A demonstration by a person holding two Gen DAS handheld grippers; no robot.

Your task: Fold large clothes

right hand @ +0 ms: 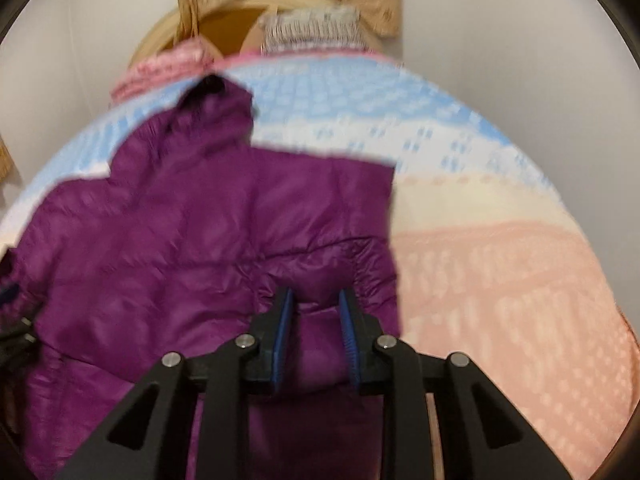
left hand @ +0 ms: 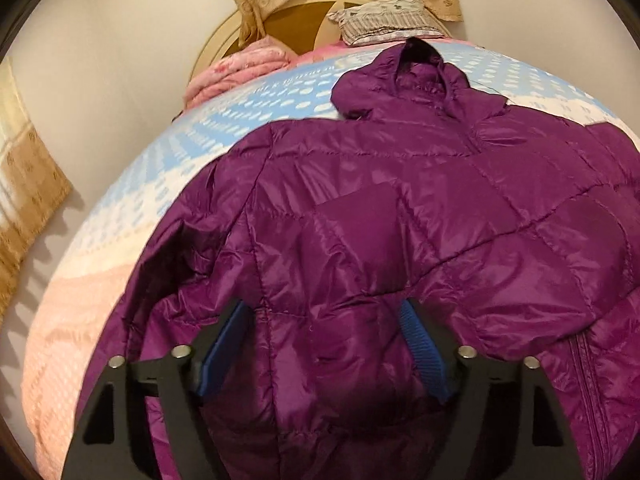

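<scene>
A shiny purple quilted hooded jacket (left hand: 400, 208) lies spread on the bed, its hood (left hand: 400, 80) pointing toward the headboard. My left gripper (left hand: 324, 308) hovers open over the jacket's near left part, its blue pads (left hand: 224, 344) wide apart with puffy fabric bulging up between them. In the right wrist view the jacket (right hand: 180, 240) fills the left half. My right gripper (right hand: 314, 300) is shut on a bunched fold of the jacket near its right edge, and the fabric swells between the blue pads (right hand: 348, 332).
The bed cover (right hand: 500, 260) is banded blue, white and pink with a dotted pattern. A folded pink blanket (left hand: 240, 68) and a patterned pillow (left hand: 384, 20) lie by the round headboard (left hand: 224, 36). A beige curtain (left hand: 28, 184) hangs at the left wall.
</scene>
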